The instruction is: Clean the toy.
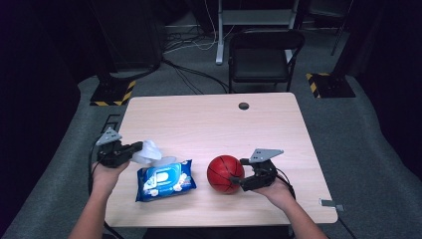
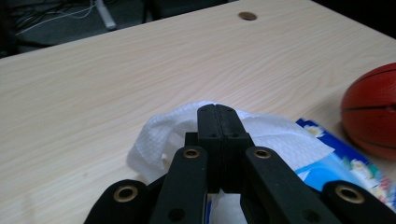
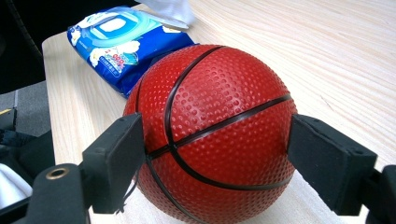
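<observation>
Nearest the person, at about 7 o'clock on the worktop, the blue wet-wipe pack is lying flat with its flap up. Just beyond it, toward 9 o'clock, the left hand-held gripper is pinching a white wipe, its jaws pressed together on the sheet (the left gripper view shows them meeting with the tissue bunching out around the tips). The wipe is hanging over the pack's far-left corner, and I cannot tell whether its tail is still caught in the opening.

At about 5 o'clock, the right hand-held gripper is clamping a small red basketball, one pad on each side, with the ball sitting on the worktop just right of the pack.

What could go wrong: if the sheet is still joined to the next one, pulling it away is likely to drag the light pack along or draw out a second wipe, since nothing is pinning the pack down. A thin wet sheet may also tear at the pinch. The ball's pebbled skin is giving some purchase, yet the pads are gripping near its widest part, so a slight twist could squirt it loose and roll it toward the edge.

Farther off, a cable hole sits at 12 o'clock. Beyond it a black folding chair is standing, its surroundings too dark to read.
</observation>
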`<state>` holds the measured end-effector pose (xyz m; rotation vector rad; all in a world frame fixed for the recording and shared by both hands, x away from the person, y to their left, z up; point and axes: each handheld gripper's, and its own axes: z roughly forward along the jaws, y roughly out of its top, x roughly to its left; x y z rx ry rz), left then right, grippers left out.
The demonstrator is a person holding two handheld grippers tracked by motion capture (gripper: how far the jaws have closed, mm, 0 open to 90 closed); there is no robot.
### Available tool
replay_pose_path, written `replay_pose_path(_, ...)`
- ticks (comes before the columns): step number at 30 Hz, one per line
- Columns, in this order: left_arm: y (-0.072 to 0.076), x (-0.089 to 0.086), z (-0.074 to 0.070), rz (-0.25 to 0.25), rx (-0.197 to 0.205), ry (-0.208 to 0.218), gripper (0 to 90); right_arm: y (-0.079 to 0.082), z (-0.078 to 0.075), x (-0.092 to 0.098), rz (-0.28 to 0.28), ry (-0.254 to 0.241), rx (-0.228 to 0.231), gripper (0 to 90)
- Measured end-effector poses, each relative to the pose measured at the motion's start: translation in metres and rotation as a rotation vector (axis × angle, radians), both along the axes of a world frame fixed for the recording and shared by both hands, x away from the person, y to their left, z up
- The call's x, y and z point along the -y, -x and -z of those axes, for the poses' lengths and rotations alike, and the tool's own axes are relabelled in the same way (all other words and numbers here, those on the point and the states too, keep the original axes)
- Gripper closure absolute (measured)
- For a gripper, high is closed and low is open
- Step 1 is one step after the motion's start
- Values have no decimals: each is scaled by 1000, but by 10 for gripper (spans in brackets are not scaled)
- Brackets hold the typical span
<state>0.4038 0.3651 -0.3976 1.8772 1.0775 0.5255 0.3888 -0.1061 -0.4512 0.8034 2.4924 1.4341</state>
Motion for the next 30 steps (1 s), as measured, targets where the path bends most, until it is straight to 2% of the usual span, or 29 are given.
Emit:
replay_pose_path(2,2,-13,5,-27,-13,9,896,0,0,0,-2,0,3,189)
replay_pose_path(4,4,-22,12,-58,-21,1,896,0,0,-1,2,-4,-2,189)
replay_pose_path(5,4,-26,15,-63,-39,12,896,0,0,-1,-1,-2,1,189)
replay_pose_path(11,5,-35,28,-81,-64,11,894,0,0,-1,1,-2,-1,189)
replay_pose_path(14,1,-47,38,-121,-97,27,894,-1,0,-1,0,-3,-2,189)
replay_pose_path(16,-1,-50,43,-130,-118,25,891,-1,0,-1,-2,-1,1,189)
replay_pose_path(17,0,-51,45,-138,-115,34,883,-1,0,-1,-2,-1,3,189)
replay_pose_path(19,2,-52,44,-154,-101,49,759,-1,0,-1,0,-4,-1,189)
replay_pose_path(22,5,-48,37,-135,-78,76,664,-2,0,-1,-1,-6,-4,189)
replay_pose_path(25,8,-35,26,-100,-53,65,559,-1,0,-1,3,-6,-8,189)
replay_pose_path(26,9,-28,22,-75,-36,56,534,-1,0,-1,2,-5,-5,189)
replay_pose_path(28,11,-14,17,-37,-31,43,494,-1,0,-1,0,-3,-4,189)
replay_pose_path(30,11,6,14,22,-28,33,457,-1,0,-1,2,-3,-9,188)
